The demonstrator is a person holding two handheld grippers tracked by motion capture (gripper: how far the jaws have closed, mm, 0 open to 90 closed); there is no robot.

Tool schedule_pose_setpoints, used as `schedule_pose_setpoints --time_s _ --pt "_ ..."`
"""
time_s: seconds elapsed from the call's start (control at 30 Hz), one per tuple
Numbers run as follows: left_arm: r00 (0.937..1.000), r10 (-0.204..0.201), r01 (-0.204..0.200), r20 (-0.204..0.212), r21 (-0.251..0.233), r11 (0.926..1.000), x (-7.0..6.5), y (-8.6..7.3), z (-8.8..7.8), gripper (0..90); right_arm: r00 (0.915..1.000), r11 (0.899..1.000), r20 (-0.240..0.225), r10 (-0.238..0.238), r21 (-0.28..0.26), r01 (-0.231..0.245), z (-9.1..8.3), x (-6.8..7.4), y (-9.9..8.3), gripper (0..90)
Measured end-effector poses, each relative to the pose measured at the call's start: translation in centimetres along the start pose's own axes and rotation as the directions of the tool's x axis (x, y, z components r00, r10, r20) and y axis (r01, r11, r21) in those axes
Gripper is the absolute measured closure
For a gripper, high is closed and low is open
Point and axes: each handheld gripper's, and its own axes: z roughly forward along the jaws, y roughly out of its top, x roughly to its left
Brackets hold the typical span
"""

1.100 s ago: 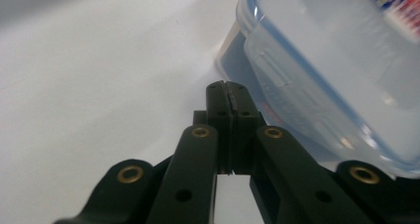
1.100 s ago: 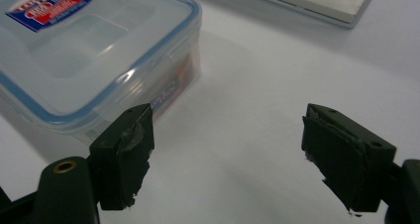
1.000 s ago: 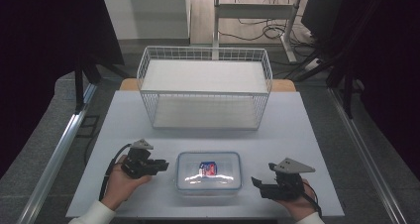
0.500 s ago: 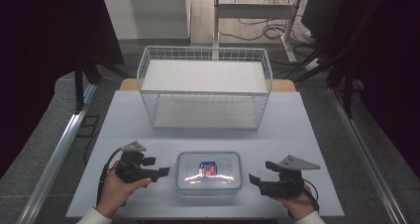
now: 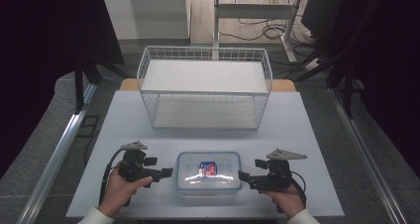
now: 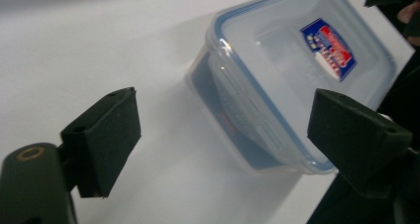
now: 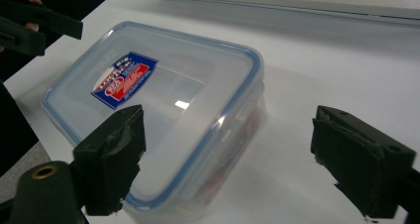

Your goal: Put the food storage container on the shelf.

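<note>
Clear rectangular plastic container with a blue-rimmed lid and red-blue sticker sits near the front edge of the white table, between both grippers. The high view adds a white wire basket behind it. Left gripper and right gripper gape wide, empty, flanking the box's ends without touching.

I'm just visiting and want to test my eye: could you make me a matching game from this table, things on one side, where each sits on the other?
Things:
1. wire basket
2. plastic container
3. left gripper
4. right gripper

Places:
A. near edge, between the two grippers
B. far half of the table
C. at the container's right side, open
D. at the container's left side, open

Pairs: 1-B, 2-A, 3-D, 4-C
</note>
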Motion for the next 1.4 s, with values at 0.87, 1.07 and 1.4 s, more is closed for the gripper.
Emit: schedule_pose_setpoints --time_s 0.87,1.07,1.4 --pt "0.9773 -0.101 0.08 0.186 0.118 0.9897 0.3 0.6 4.8 18.8 0.9906 0.988 -0.1 0.093 0.135 -0.079 3.8 -0.3 1.0 9.1" --pt "0.9708 -0.108 0.083 0.215 0.123 0.9889 0.2 0.6 5.1 23.1 0.9844 0.979 -0.125 0.124 0.178 -0.101 4.7 -0.4 0.9 9.3" --pt "0.9727 -0.112 0.093 0.203 0.101 0.9905 0.1 0.5 4.7 28.0 0.9672 0.963 -0.16 0.197 0.217 -0.161 5.1 -0.6 0.5 11.1"
